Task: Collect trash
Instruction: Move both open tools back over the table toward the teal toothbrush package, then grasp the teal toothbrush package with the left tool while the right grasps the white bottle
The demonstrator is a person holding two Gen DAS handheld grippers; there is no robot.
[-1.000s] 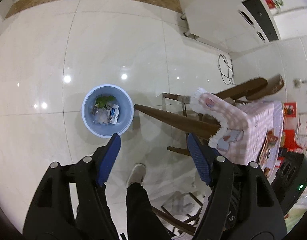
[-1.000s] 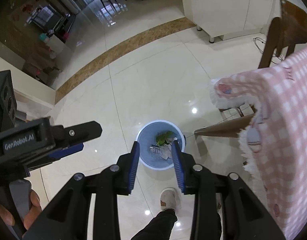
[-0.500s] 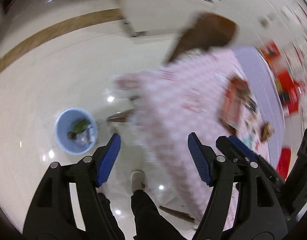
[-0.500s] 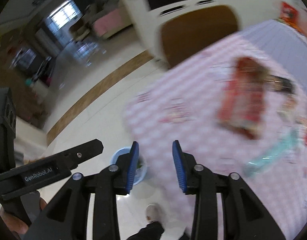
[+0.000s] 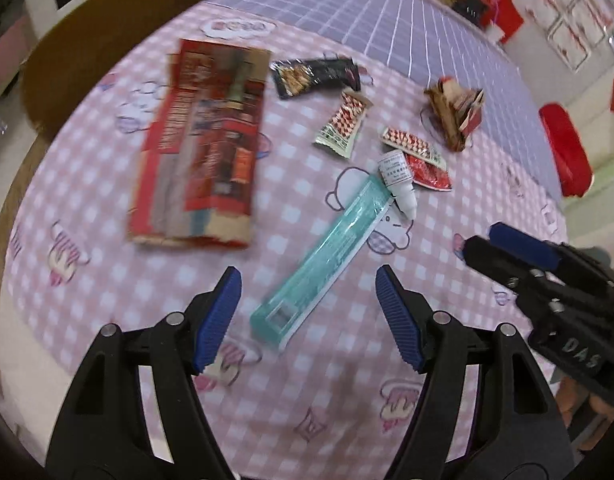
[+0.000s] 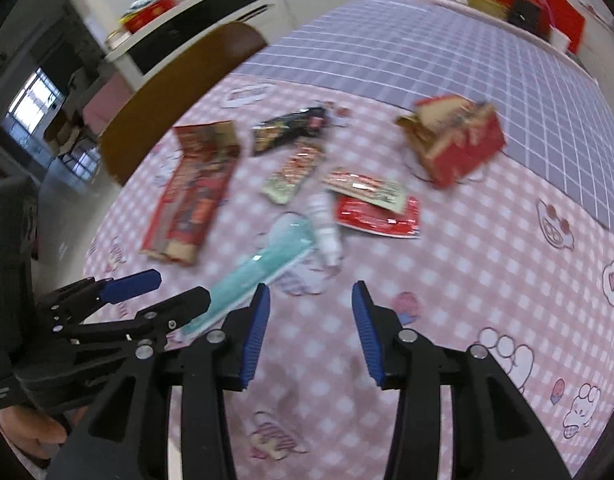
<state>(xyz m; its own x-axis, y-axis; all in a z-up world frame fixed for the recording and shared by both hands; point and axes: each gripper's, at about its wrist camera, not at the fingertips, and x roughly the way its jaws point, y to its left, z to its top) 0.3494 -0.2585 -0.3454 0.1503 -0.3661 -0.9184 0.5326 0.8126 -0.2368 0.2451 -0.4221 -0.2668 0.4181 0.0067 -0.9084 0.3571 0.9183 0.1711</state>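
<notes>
Left gripper (image 5: 308,308) jaws wide, nothing between pads. Right gripper (image 6: 310,326) jaws narrower, opening, empty too. Both above checked tablecloth (image 5: 107,288). Nearest trash: teal packet (image 5: 327,260), flat, just ahead of left jaws, long axis slanting away toward right; left hand nearer, packet lies left of right jaws. Beyond, touching its far end: small white bottle (image 5: 401,182). Bare cloth near both, room to descend. Farther: flattened red box (image 5: 203,148), snack wrappers (image 5: 341,124), crumpled carton (image 6: 455,142). Table edge past red box, on left.
</notes>
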